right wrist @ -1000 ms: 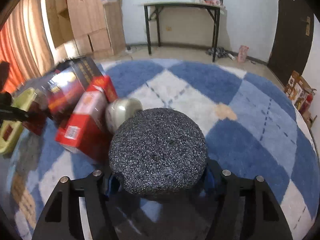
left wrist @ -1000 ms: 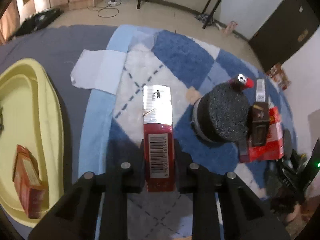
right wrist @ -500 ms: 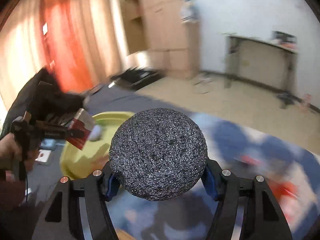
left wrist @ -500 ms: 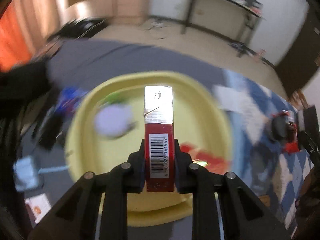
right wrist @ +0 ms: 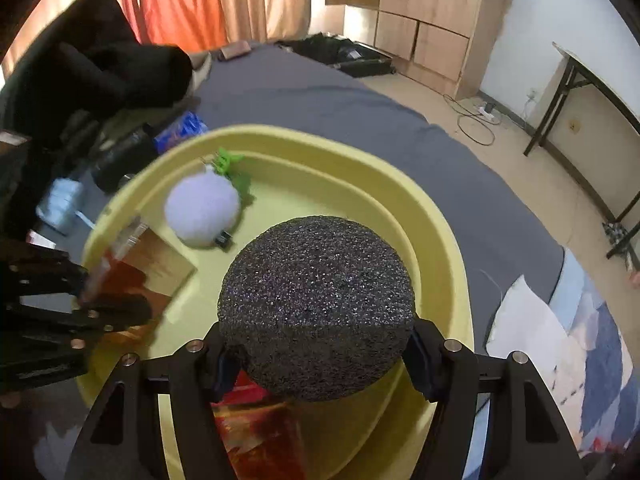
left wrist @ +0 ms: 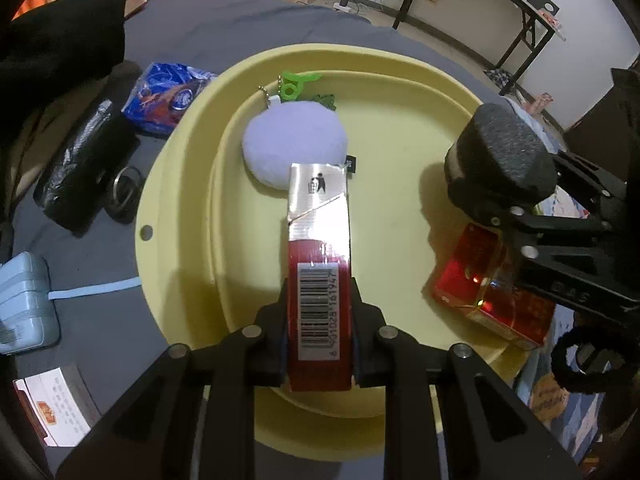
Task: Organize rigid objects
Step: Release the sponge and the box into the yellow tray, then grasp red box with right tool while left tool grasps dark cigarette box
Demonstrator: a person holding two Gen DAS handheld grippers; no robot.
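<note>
Left wrist view: left claw (left wrist: 319,334) is gripping the red box (left wrist: 319,264), hovering at frame centre over the yellow tray (left wrist: 180,184); another red carton (left wrist: 480,280) is lying inside, lower right.
Right wrist view: right claw (right wrist: 316,354) is clamping the black foam ball (right wrist: 316,312) above the tray's centre.
Progress: both are waiting to be released; one carton is already in.

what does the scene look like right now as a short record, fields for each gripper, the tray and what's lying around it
left gripper: shut on red and silver box, held over the tray
right gripper: shut on black foam-topped round object, over the tray
yellow tray: holds lavender plush keychain with green clip, plus a red box near the right rim
left of tray: blue snack packet, black wrapped bundle, light blue case
surface: grey cloth
</note>
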